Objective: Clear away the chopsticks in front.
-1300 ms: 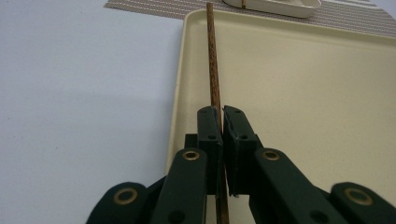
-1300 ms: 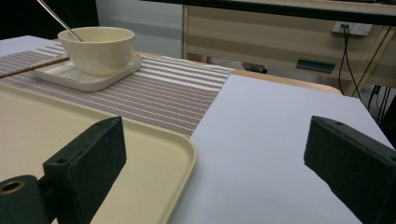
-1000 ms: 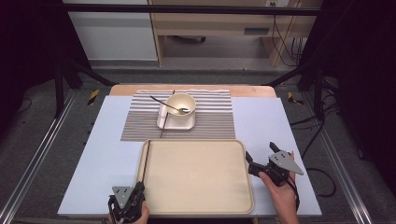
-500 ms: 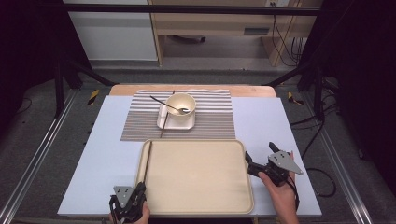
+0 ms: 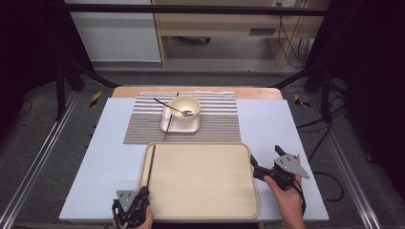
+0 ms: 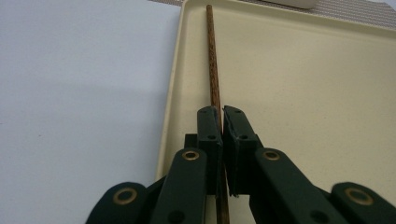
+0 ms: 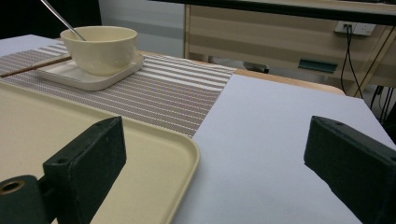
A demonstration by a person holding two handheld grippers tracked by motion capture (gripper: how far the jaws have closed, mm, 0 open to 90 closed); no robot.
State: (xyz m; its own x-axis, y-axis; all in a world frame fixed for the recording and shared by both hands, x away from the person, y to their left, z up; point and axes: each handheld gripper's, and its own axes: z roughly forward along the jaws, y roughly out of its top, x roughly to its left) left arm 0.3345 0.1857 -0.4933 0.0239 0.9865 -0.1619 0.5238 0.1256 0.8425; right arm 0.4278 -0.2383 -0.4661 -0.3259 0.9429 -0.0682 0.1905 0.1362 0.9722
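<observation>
Lower left, high view: the left gripper [image 5: 142, 194] is clamped on a thin brown wooden chopstick [image 5: 150, 166], which runs up the beige plastic tray's [image 5: 205, 210] left edge. Lower right: the right gripper [image 5: 264, 162], jaws wide apart and empty, sits just beside the tray's right rim.

Cream bowl [image 5: 185, 106] with metal spoon [image 5: 173, 108] stands on square plate [image 5: 180, 124], on striped placemat [image 5: 215, 121]. A second chopstick [image 5: 171, 117] lies alongside the plate.
</observation>
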